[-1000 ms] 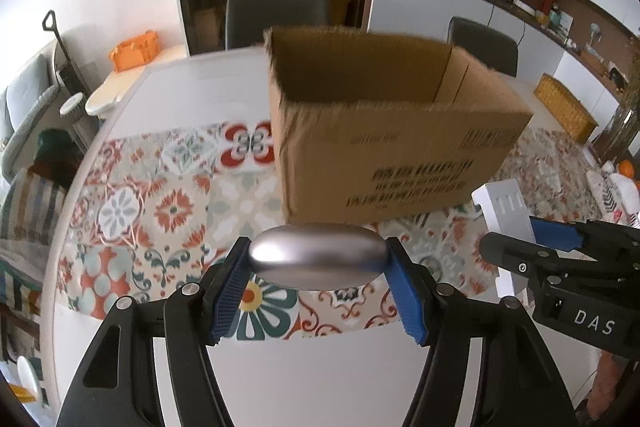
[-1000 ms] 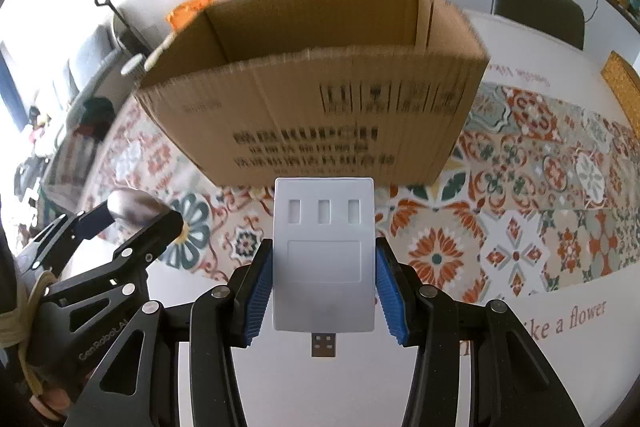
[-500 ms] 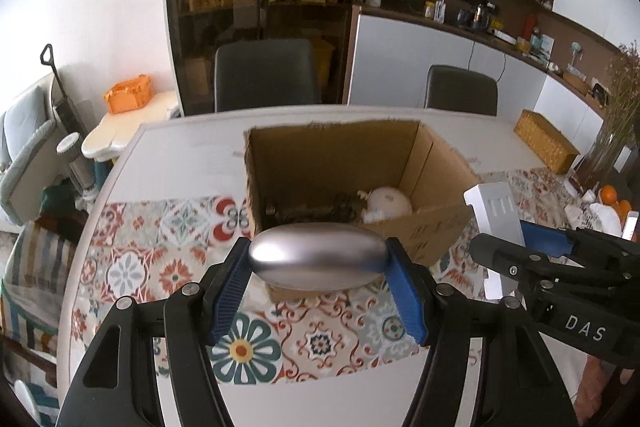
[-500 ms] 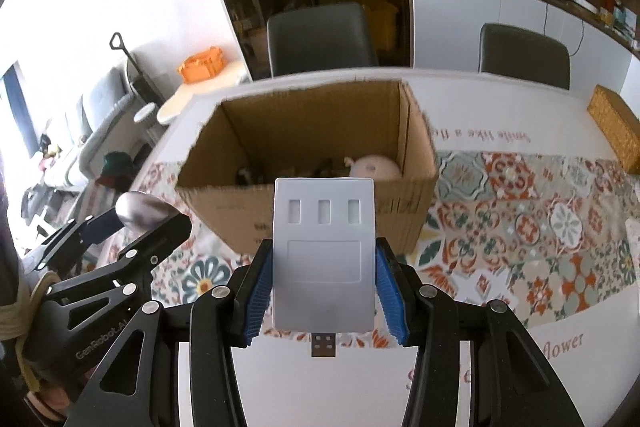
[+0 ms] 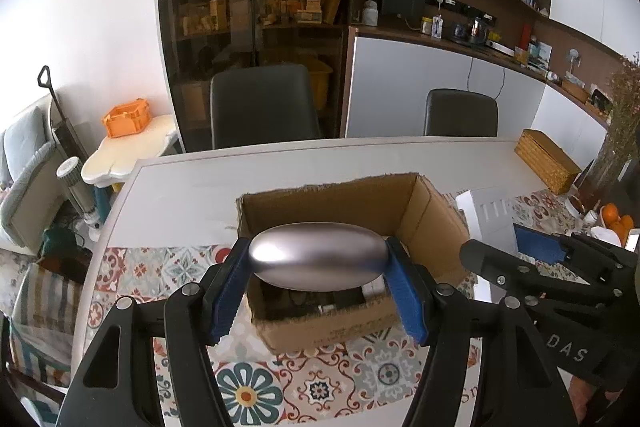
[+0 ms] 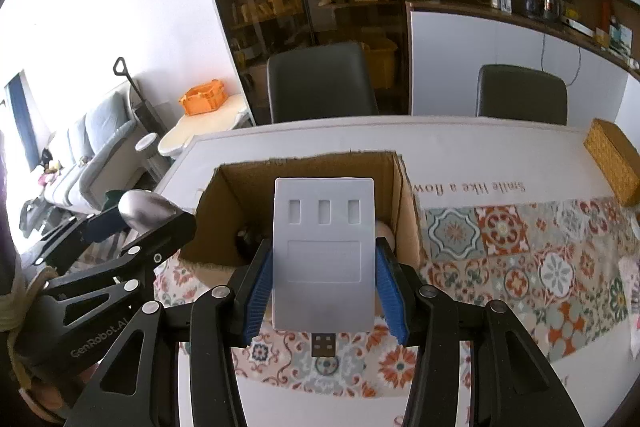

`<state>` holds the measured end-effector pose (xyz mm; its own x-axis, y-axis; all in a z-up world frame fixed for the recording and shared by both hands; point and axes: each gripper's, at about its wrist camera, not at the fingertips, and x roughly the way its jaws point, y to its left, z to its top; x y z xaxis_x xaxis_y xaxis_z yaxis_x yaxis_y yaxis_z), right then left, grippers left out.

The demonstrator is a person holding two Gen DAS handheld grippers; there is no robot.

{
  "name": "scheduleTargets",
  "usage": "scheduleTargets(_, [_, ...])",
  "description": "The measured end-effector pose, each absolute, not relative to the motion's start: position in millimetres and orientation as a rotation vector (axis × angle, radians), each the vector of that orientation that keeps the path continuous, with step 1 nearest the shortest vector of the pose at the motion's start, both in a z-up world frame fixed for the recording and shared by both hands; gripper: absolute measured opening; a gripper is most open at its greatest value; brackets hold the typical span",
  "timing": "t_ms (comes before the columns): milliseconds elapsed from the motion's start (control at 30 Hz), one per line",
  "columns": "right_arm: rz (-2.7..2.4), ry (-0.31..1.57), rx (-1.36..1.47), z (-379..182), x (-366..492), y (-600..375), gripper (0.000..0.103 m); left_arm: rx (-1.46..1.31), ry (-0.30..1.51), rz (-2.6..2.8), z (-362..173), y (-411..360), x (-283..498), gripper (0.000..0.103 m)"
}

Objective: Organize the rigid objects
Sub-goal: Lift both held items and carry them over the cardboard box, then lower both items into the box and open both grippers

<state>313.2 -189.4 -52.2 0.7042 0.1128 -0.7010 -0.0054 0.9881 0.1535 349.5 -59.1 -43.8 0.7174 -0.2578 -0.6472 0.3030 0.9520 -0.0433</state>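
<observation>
Cardboard forms the open box standing on a tiled-pattern table runner, and the box is now seen from above, its inside exposed, where a second ago only its printed front wall was faced at close range. Both grippers have been raised and carried toward the opening. A smooth silver oval object is pinched between the blue pads of the left gripper and held in front of and above the box. A flat white USB hub, its plug pointing back toward the camera, is clamped between the pads of the right gripper, likewise over the box's near edge. Some items can be made out on the box floor, mostly hidden. Judging from this, both carried things appear lined up for release into the box, with neither yet let go.
</observation>
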Motion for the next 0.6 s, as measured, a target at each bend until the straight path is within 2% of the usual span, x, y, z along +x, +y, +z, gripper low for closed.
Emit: scheduleTargets(600, [0.064,0.865,0.095,-73,385,-193,0.048,0.033,0.887,-0.269,-78,-63,410,0.065])
